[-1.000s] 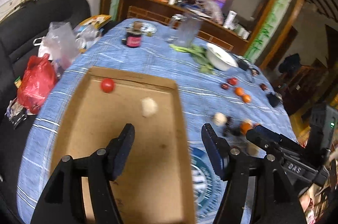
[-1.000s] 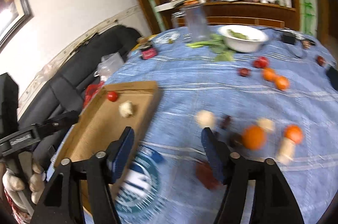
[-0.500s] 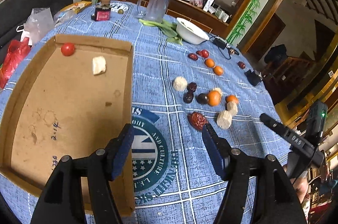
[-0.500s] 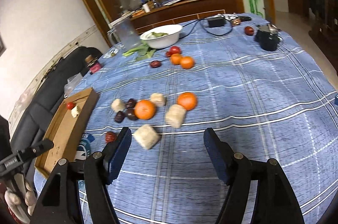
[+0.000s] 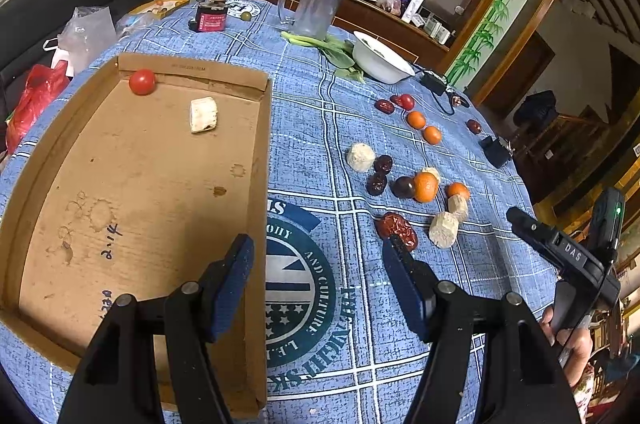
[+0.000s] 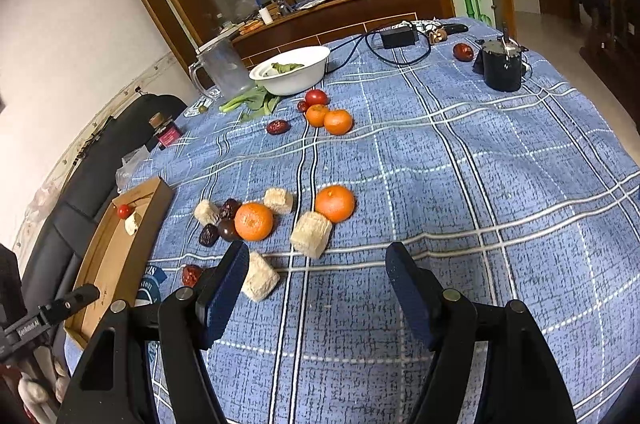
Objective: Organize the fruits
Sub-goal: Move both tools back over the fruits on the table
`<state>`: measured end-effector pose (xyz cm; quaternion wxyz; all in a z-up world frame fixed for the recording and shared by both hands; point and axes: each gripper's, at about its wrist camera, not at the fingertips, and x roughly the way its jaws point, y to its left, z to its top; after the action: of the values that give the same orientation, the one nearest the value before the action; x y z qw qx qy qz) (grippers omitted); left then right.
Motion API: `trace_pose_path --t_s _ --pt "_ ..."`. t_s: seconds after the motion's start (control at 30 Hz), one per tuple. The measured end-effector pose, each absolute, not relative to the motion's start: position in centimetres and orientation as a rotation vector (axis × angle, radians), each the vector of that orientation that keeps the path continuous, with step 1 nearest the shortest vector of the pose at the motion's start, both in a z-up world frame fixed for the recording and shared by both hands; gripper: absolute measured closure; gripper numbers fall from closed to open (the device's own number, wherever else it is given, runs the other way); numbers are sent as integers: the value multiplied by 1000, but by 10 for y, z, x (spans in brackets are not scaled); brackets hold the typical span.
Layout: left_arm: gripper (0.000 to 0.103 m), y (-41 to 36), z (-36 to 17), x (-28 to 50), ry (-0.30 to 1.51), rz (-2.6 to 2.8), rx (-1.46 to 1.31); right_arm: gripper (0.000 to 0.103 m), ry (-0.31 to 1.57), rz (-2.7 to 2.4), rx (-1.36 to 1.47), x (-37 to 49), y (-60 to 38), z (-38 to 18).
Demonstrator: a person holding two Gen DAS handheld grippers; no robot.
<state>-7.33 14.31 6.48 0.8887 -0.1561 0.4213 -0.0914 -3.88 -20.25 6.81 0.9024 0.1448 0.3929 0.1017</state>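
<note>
Both the left gripper [image 5: 318,262] and the right gripper [image 6: 314,270] hang with jaws apart and empty over the blue tablecloth [image 6: 460,160], the cardboard tray [image 5: 256,184] with a tomato [image 5: 142,82] left, oranges [image 6: 253,221] and dates [image 6: 229,209] loose beyond, a white bowl [image 6: 294,70] farthest.

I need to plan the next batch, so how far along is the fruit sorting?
Barely started. The cardboard tray holds only a tomato and one pale chunk. Both the left gripper and right gripper are open and empty. The oranges, dates and other chunks remain on the tablecloth.
</note>
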Motion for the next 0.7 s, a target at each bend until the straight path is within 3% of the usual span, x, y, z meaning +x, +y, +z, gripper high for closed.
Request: trace_pose_path --t_s 0.7 --pt "37 114 56 -66 876 -219 -247 28 810 232 368 2 -212 48"
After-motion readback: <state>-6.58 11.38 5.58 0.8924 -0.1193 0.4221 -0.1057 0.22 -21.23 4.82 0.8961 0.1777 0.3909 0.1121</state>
